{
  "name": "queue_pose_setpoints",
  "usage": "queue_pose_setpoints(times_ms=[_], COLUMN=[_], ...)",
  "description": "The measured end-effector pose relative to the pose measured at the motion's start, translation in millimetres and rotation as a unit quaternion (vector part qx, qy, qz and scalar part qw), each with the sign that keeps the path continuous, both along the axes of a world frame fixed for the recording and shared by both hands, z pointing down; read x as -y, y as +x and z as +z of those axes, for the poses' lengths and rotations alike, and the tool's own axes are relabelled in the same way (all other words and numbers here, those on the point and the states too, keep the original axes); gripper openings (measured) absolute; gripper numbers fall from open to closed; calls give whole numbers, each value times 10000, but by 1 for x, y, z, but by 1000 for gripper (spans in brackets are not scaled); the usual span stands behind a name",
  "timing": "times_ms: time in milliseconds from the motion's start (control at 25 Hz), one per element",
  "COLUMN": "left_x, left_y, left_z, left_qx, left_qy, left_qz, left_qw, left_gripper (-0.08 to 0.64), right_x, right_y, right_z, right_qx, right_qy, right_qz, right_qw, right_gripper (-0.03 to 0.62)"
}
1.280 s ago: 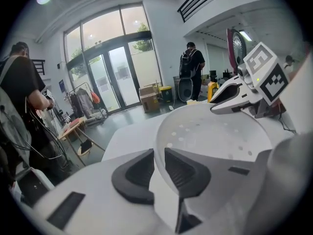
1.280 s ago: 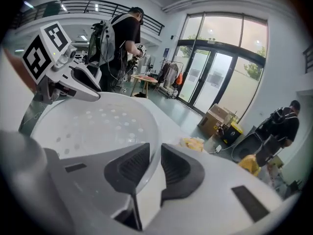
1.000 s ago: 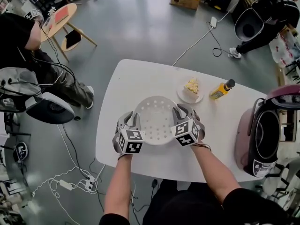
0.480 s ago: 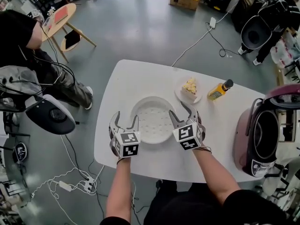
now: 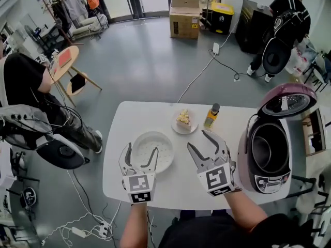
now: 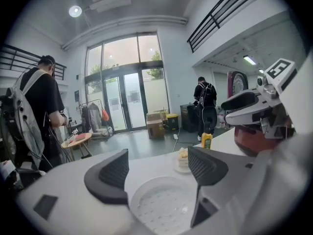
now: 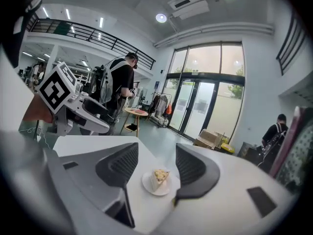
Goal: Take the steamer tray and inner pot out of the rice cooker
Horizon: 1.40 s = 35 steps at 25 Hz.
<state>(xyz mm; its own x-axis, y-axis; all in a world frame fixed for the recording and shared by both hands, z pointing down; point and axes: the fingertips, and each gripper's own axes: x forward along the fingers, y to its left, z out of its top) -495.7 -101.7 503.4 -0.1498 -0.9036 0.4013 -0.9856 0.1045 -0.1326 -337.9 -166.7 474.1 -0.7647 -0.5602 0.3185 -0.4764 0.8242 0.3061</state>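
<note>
The white perforated steamer tray [image 5: 151, 150] [image 6: 166, 207] lies flat on the white table [image 5: 134, 118], left of centre. My left gripper [image 5: 141, 149] [image 6: 159, 170] hangs above the tray's near rim. Its jaws are opening and hold nothing. To the right of the tray my right gripper [image 5: 197, 139] [image 7: 154, 166] is open and empty, raised over bare table. The maroon rice cooker [image 5: 258, 182] stands at the table's right end with its lid [image 5: 287, 99] up. The dark inner pot [image 5: 266, 151] sits inside it.
A slice of cake on a small plate [image 5: 182, 120] [image 7: 159, 177] and a yellow bottle [image 5: 211, 116] stand at the table's far side. People stand at the left and back right. Cables trail over the floor [image 5: 196, 76], and a cardboard box [image 5: 184, 14] sits far back.
Both grippers let go of the steamer tray, opened, and rose back toward the near edge. The tray stays on the table. The head view has tilted up and shows more of the room.
</note>
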Motion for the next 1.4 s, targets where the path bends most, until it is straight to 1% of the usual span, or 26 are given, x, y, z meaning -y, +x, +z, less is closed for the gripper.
queue_pose_setpoints(times_ms=[160, 240, 360, 440, 560, 600, 720, 800, 840, 920, 1000, 1080, 1160, 1280, 1400], left_x=[15, 26, 44, 56, 71, 75, 83, 86, 87, 89, 91, 92, 94, 100, 100], left_y=[62, 96, 149, 184, 234, 250, 292, 321, 335, 361, 382, 400, 414, 426, 432], left_z=[-30, -40, -51, -55, -57, -57, -53, -48, -45, -39, -33, -30, -30, -23, -7], left_qx=[-108, -248, -424, -595, -1058, -1157, -1189, -1299, -1428, -1805, -2277, -2784, -3174, -3735, -4356], left_qy=[247, 312, 366, 372, 302, 258, 99, -28, -108, -278, -441, -561, -624, -768, -961], left_qz=[332, 574, 997, 1286, 1676, 1799, 2114, 2305, 2394, 2531, 2601, 2606, 2586, 2488, 2224], left_qw=[9991, 9976, 9934, 9892, 9797, 9765, 9701, 9644, 9603, 9501, 9373, 9227, 9102, 8903, 8669], left_gripper=[379, 407, 409, 410, 411, 411, 410, 408, 408, 408, 407, 407, 407, 407, 407], right_x=[0, 4, 12, 20, 29, 31, 37, 41, 43, 50, 59, 66, 73, 85, 91], right_y=[57, 85, 132, 167, 221, 239, 289, 320, 335, 362, 387, 410, 432, 453, 470], right_z=[-32, -42, -51, -52, -52, -52, -49, -40, -36, -31, -30, -25, -15, 0, 20], right_qx=[-8, -11, -88, -142, -161, -142, -63, -34, -13, 73, 206, 262, 287, 504, 805], right_qy=[133, 176, 128, 129, -67, -144, -352, -518, -620, -827, -1014, -1218, -1476, -1945, -2553], right_qz=[289, 430, 724, 897, 1185, 1293, 1579, 1718, 1781, 1903, 2001, 2071, 2130, 2146, 2088], right_qw=[9995, 9989, 9973, 9958, 9928, 9914, 9868, 9838, 9821, 9782, 9743, 9704, 9654, 9558, 9406], right_gripper=[224, 224, 237, 248, 262, 262, 262, 262, 262, 262, 262, 262, 262, 262, 262])
